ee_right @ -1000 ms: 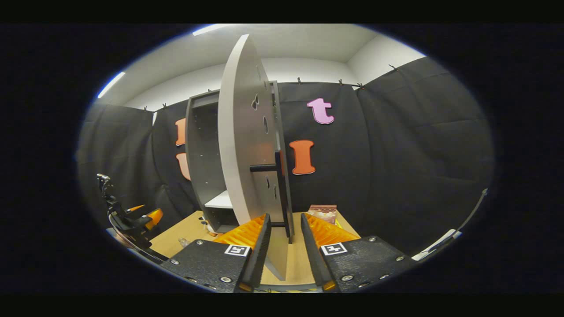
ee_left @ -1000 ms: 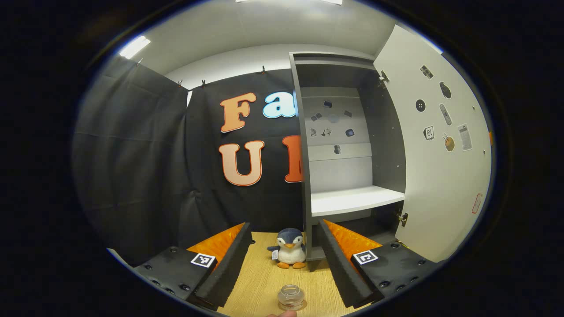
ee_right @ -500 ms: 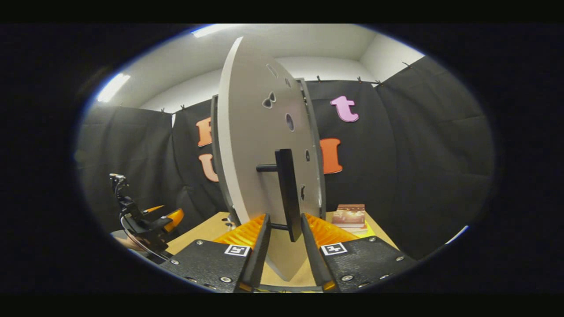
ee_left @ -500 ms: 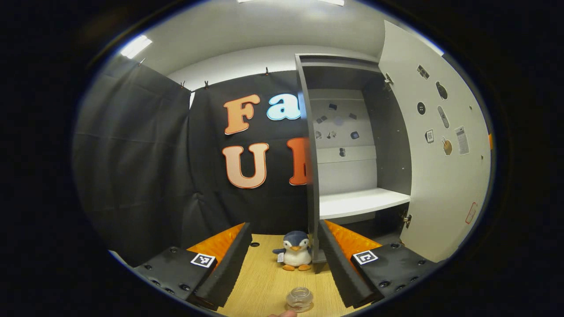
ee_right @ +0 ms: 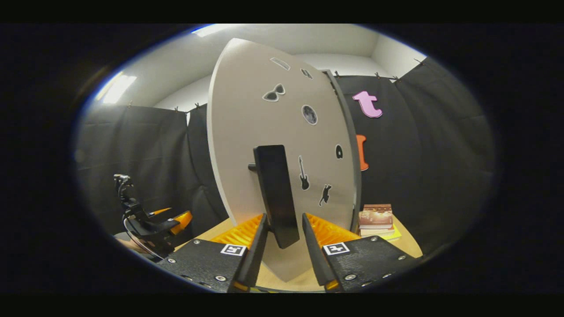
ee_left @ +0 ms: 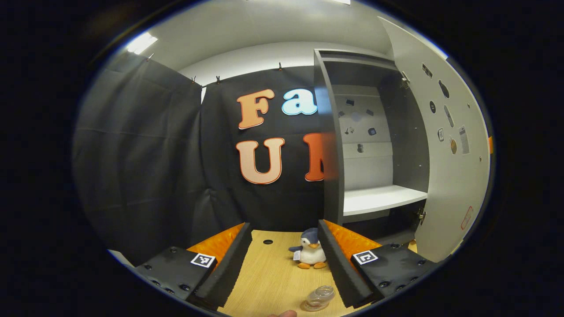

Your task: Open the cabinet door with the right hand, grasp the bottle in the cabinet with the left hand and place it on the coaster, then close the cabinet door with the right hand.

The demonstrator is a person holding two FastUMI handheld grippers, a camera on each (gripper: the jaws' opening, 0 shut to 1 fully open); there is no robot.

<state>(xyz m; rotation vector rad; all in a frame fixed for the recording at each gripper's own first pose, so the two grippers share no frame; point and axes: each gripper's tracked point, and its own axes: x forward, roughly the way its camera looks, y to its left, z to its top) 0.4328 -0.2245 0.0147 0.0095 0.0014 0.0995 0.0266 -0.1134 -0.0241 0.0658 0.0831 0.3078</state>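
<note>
In the left gripper view the grey cabinet (ee_left: 374, 132) stands open with a bare white shelf (ee_left: 379, 198); its pale door (ee_left: 449, 176) hangs at the right. A small clear bottle (ee_left: 319, 296) sits on the wooden table (ee_left: 273, 281) near the view's lower edge, just inside my right finger; what lies under it I cannot make out. My left gripper (ee_left: 284, 229) is open and holds nothing. In the right gripper view my right gripper (ee_right: 285, 218) faces the door's front (ee_right: 282, 114), with the lower end of the dark handle (ee_right: 275, 189) between its narrowly parted fingers. The left gripper (ee_right: 152, 222) shows far left.
A plush penguin (ee_left: 310, 255) sits on the table beside the cabinet's left wall. A small hole (ee_left: 267, 241) marks the tabletop farther back. A stack of books (ee_right: 376, 218) lies to the right of the cabinet. A fingertip (ee_left: 284, 313) shows at the bottom edge.
The door has swung from edge-on to showing its front face to the right gripper, handle still between the fingers. In the left gripper view the cabinet, penguin and bottle slid right.
</note>
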